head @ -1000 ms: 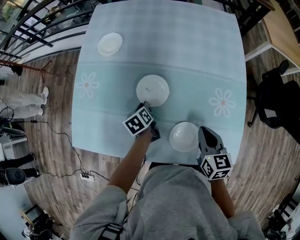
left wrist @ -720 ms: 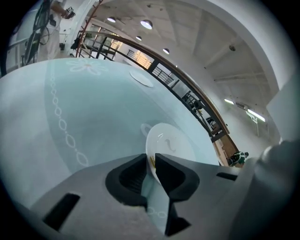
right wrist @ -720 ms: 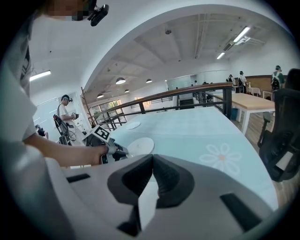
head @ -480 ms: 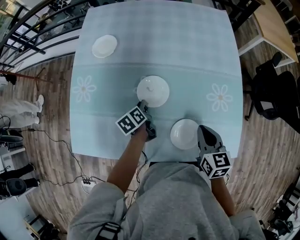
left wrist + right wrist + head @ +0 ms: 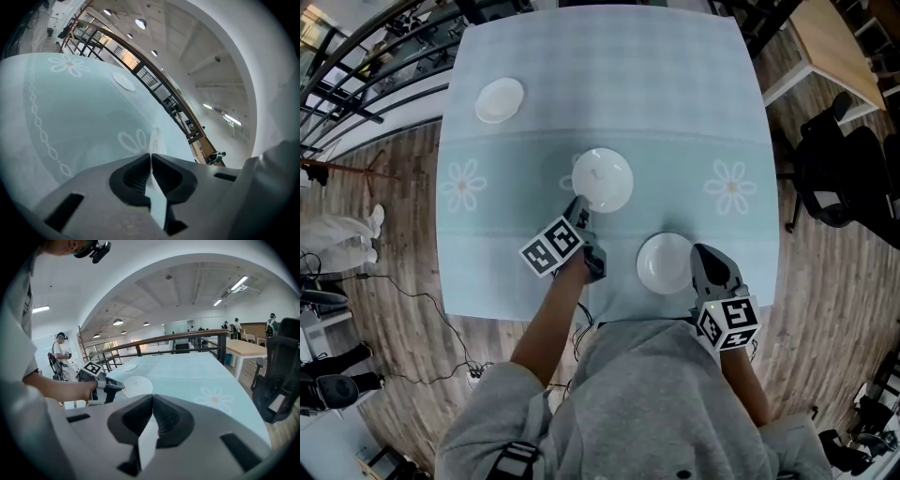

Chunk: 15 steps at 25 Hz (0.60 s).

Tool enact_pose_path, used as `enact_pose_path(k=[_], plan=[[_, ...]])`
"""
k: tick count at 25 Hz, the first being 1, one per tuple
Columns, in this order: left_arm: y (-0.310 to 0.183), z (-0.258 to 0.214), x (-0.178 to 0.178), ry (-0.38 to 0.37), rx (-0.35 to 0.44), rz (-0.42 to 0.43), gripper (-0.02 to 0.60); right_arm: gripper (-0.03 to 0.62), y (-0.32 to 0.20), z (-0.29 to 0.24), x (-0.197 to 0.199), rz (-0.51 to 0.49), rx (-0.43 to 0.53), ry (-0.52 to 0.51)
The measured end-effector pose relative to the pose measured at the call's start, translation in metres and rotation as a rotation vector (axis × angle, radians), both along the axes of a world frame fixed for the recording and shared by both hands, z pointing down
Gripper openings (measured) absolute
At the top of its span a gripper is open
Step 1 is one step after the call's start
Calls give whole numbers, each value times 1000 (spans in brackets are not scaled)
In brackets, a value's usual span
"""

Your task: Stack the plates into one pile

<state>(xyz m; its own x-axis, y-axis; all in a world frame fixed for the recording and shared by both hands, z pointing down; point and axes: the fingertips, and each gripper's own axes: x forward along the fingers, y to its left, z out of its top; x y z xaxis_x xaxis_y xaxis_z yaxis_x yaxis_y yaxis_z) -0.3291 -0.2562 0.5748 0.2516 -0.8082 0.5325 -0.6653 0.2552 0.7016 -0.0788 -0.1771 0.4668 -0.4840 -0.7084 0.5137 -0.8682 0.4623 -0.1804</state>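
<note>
Three white plates lie on the pale teal tablecloth (image 5: pixel 675 94). My left gripper (image 5: pixel 579 204) holds the near rim of the middle plate (image 5: pixel 604 178); its jaws are closing, and in the left gripper view the thin white rim (image 5: pixel 153 138) shows edge-on between them. Over the near right plate (image 5: pixel 664 264), my right gripper (image 5: pixel 701 253) is shut on its right rim, a white strip (image 5: pixel 146 439) between the jaws. A small plate (image 5: pixel 500 99) sits alone at the far left. The right gripper view also shows the middle plate (image 5: pixel 137 386) and the left gripper (image 5: pixel 118 386).
The table's front edge runs just under both hands. A black office chair (image 5: pixel 844 178) and a wooden table (image 5: pixel 834 47) stand to the right. Dark railings (image 5: pixel 366 56) and floor cables (image 5: pixel 403 281) lie to the left. A person (image 5: pixel 58 350) stands far off in the right gripper view.
My left gripper has closed on the middle plate's near rim and risen a little. The right gripper and its plate have kept still.
</note>
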Motion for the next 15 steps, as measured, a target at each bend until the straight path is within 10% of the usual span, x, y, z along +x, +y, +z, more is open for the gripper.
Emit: enact_pose_path(k=[15], plan=[[21,-79,43,3,196,80,26,25,24,-16,46,32,80,-42]])
